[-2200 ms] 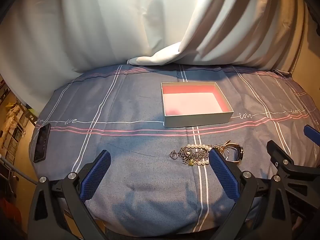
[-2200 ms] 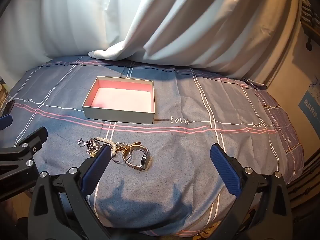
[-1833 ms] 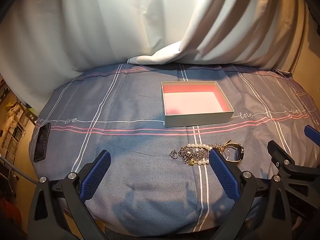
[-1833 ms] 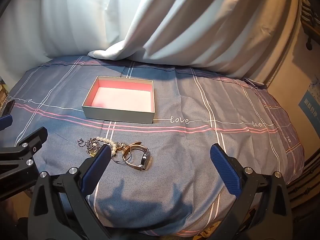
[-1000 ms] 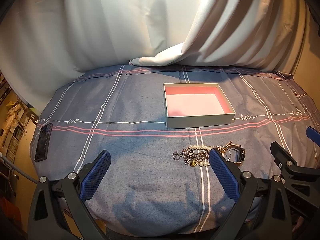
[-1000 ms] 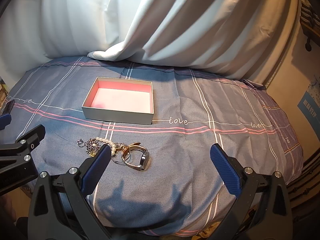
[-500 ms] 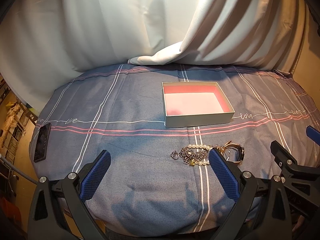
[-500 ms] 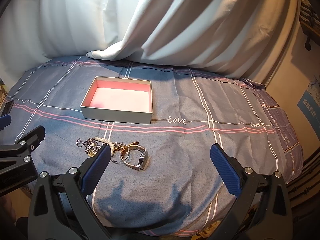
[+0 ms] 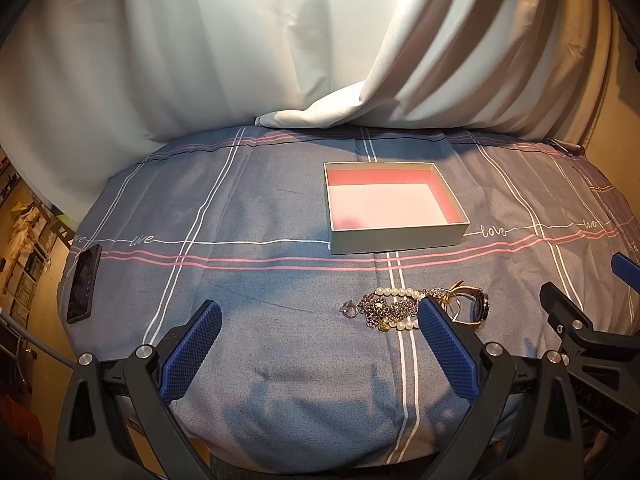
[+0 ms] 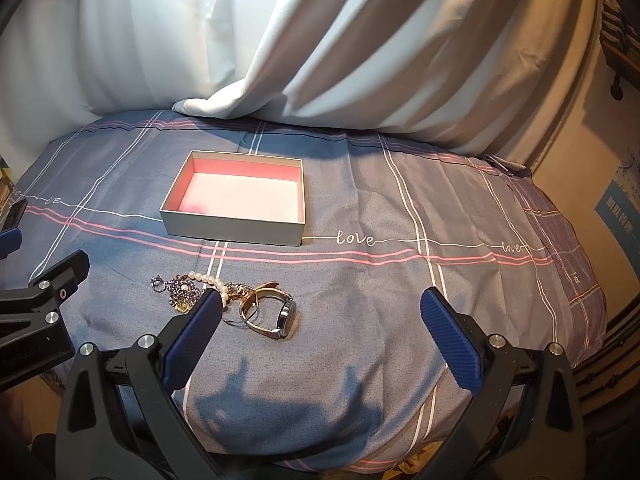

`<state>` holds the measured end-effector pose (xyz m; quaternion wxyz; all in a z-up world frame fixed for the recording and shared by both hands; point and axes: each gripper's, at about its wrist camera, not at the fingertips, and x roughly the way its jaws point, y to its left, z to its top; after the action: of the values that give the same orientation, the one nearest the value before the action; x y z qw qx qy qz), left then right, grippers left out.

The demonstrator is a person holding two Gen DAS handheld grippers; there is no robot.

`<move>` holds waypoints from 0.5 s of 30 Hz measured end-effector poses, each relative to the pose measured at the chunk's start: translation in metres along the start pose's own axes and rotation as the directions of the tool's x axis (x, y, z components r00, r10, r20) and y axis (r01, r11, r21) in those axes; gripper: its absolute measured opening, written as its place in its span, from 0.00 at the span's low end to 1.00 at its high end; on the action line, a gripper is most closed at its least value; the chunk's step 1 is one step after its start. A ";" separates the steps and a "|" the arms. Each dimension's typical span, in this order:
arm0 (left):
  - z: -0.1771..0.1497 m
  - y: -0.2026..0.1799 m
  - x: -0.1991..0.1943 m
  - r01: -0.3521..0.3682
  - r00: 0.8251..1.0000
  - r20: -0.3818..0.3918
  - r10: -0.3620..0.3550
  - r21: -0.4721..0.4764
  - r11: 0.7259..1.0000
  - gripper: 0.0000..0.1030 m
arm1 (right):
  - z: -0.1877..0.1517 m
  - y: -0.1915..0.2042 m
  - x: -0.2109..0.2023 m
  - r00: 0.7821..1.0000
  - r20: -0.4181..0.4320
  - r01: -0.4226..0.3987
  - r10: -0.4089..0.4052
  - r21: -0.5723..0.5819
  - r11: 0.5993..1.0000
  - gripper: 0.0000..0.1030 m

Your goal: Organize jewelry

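Note:
A small heap of jewelry lies on the blue-grey cloth: a pearl bracelet, a silver chain, a silver ring, gold rings and a wristwatch. An open grey box with a pink lining stands just beyond the heap and holds nothing. My left gripper is open, its right finger beside the heap. My right gripper is open, its left finger over the heap's near edge. Both hover near the front edge, empty.
A dark phone lies at the cloth's far left edge. White curtains hang behind and drape onto the back of the cloth. The cloth drops off at the front and at the right side.
Both views have shifted only slightly. The jewelry and the box have not moved, and both grippers stay open.

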<state>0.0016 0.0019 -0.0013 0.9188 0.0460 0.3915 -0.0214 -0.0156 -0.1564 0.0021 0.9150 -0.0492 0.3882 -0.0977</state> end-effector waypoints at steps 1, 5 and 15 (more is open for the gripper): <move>0.000 0.000 0.000 0.000 1.000 0.001 0.000 0.000 1.000 0.94 | 0.000 0.000 0.000 1.000 0.000 0.000 0.000 0.000 1.000 0.95; 0.000 -0.001 0.001 -0.001 1.000 0.001 0.001 -0.001 1.000 0.94 | 0.000 -0.001 0.000 1.000 0.001 0.000 0.000 0.002 1.000 0.95; -0.002 -0.002 0.001 0.002 1.000 -0.001 -0.002 -0.002 1.000 0.94 | 0.000 0.000 0.000 1.000 0.000 -0.001 0.001 0.000 1.000 0.95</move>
<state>0.0013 -0.0002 -0.0036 0.9186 0.0449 0.3920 -0.0219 -0.0163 -0.1567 0.0022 0.9150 -0.0492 0.3885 -0.0972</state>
